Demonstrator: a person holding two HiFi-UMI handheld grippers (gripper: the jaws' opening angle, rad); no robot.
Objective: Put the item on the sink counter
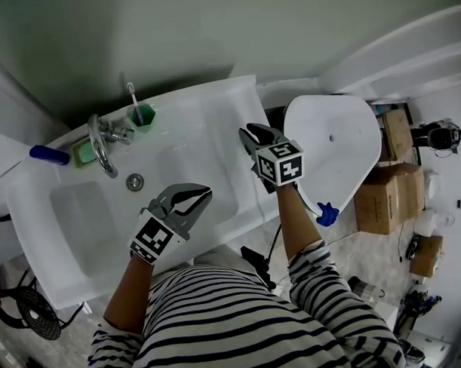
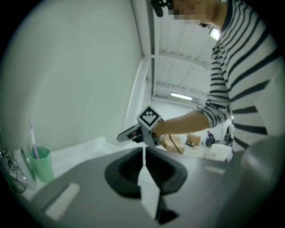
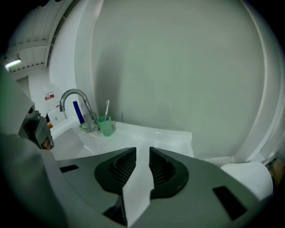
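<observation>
The white sink counter (image 1: 206, 120) carries a chrome faucet (image 1: 102, 142), a green cup (image 1: 143, 114) with a toothbrush, a green soap (image 1: 84, 153) and a blue bottle (image 1: 48, 154) lying at its left end. My left gripper (image 1: 207, 192) hangs over the counter's front edge beside the basin, its jaws together with nothing between them. Over the counter's right end, my right gripper (image 1: 248, 133) stands a little open and empty. The right gripper view looks along the counter to the green cup (image 3: 105, 125) and faucet (image 3: 75, 100).
A white toilet (image 1: 327, 150) stands right of the counter, with a small blue object (image 1: 327, 214) at its front edge. Cardboard boxes (image 1: 389, 189) and clutter sit on the floor further right. A wall runs behind the sink.
</observation>
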